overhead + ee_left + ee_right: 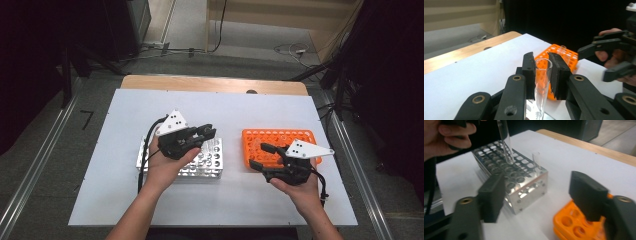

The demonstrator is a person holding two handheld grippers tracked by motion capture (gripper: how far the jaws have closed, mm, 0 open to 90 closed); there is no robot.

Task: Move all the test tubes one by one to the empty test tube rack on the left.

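1. The desk [125, 200] carries a metal rack [212, 162] at about 9 o'clock from centre and an orange rack [260, 140] at about 3 o'clock, set apart from each other.
2. The left hand-held gripper [541, 72] is held above the metal rack, clamped on a clear test tube [541, 85] just below its rim; in the right gripper view the tube [505, 140] hangs tilted, its tip close over the rack's holes.
3. The right hand-held gripper [534, 195] is spread wide and holds nothing, at the near edge of the orange rack.
4. A second tube [536, 158] stands in the metal rack, another [562, 50] in the orange rack.
5. Judged risk: glass gripped so near the rim could slip or crack if squeezed harder, and the tilted tube could catch on a hole edge.
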